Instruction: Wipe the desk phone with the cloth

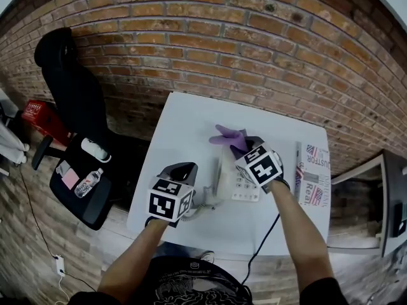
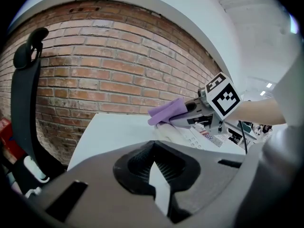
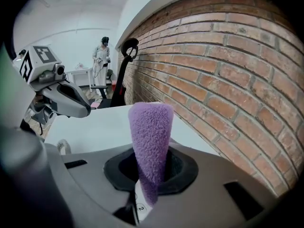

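Cloth point(image 1: 226, 136) is clamped in right gripper point(image 1: 243, 146) jaws, with desk phone point(image 1: 245, 187) located directly beneath; left gripper point(image 1: 184, 169) is closed empty, farther left.

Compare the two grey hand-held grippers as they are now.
The right gripper is shut on the fuzzy purple cloth; the left gripper is shut on nothing. The right gripper is over the white desk phone; the left gripper sits beside the phone. Both carry marker cubes.

head view: steeply down | other two: low, facing each other | shared: table point(image 1: 184, 126)
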The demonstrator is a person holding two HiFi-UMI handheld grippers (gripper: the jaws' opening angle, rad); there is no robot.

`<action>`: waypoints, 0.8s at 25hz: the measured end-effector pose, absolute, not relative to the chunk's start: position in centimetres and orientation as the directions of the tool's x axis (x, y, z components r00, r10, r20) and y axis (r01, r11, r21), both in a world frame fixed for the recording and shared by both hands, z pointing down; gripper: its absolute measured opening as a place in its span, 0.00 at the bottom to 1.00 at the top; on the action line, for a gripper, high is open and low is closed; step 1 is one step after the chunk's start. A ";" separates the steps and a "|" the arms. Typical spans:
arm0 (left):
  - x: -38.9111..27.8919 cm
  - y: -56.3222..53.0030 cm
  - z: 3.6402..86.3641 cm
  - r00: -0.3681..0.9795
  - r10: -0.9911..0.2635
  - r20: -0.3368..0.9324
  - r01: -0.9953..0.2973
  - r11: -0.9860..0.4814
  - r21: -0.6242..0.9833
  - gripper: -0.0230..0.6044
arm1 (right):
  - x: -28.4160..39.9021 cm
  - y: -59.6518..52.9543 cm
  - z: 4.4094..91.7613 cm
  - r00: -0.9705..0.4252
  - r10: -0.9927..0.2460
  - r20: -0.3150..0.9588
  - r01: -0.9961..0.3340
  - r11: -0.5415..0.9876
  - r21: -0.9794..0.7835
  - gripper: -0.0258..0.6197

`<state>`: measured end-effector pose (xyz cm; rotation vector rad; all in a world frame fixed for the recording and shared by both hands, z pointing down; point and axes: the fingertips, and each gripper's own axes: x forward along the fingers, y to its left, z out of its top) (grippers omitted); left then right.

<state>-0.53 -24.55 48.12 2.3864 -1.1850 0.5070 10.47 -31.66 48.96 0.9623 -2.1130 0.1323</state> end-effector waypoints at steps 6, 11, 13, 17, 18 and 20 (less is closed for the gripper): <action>-0.2 -23.6 47.9 0.565 -0.661 0.493 -0.815 -0.543 0.205 0.04 | 10.4 -30.4 49.2 -0.405 -0.592 0.697 -0.676 0.707 0.208 0.11; 0.1 -22.3 47.7 0.561 -0.664 0.494 -0.816 -0.542 0.200 0.04 | 10.4 -29.0 49.2 -0.414 -0.586 0.697 -0.669 0.714 0.203 0.11; 0.2 -21.8 47.6 0.559 -0.666 0.493 -0.818 -0.539 0.200 0.04 | 10.4 -28.3 49.2 -0.417 -0.582 0.698 -0.667 0.718 0.200 0.11; 0.2 -20.8 47.5 0.554 -0.671 0.494 -0.823 -0.532 0.200 0.04 | 10.2 -27.1 49.3 -0.425 -0.576 0.698 -0.664 0.723 0.192 0.11; 0.2 -20.5 47.5 0.553 -0.671 0.494 -0.823 -0.531 0.201 0.04 | 10.2 -26.8 49.4 -0.426 -0.574 0.699 -0.663 0.724 0.190 0.11; 0.3 -20.0 47.5 0.552 -0.674 0.491 -0.825 -0.528 0.203 0.04 | 10.1 -26.1 49.4 -0.428 -0.571 0.701 -0.660 0.727 0.188 0.11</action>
